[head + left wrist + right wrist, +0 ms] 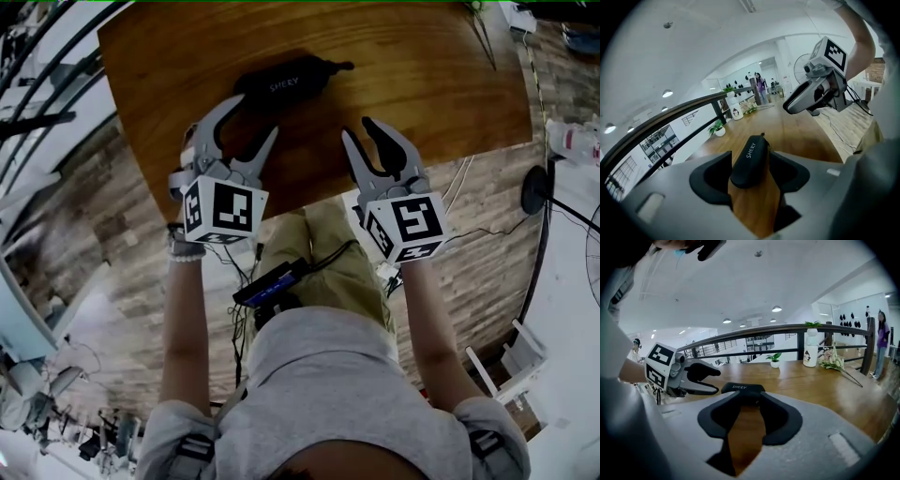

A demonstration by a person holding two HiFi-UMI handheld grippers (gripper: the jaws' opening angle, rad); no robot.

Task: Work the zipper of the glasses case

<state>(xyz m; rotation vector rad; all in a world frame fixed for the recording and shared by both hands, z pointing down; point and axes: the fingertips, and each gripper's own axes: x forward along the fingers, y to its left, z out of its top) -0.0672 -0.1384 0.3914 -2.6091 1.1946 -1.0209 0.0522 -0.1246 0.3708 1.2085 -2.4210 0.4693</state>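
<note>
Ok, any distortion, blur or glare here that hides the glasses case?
Head view: sharp, edges bowed, glasses case dark yet its print legible. Left gripper view: heavy fisheye, black corners, case crisp. Right gripper view: same fisheye, bright ceiling lamps, case partly behind the right tool.

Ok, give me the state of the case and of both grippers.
Case: flat on the table, looks zipped shut.
Left gripper: open, case's near end in its gap, pads not pressing.
Right gripper: open, empty, short of the case.
</note>
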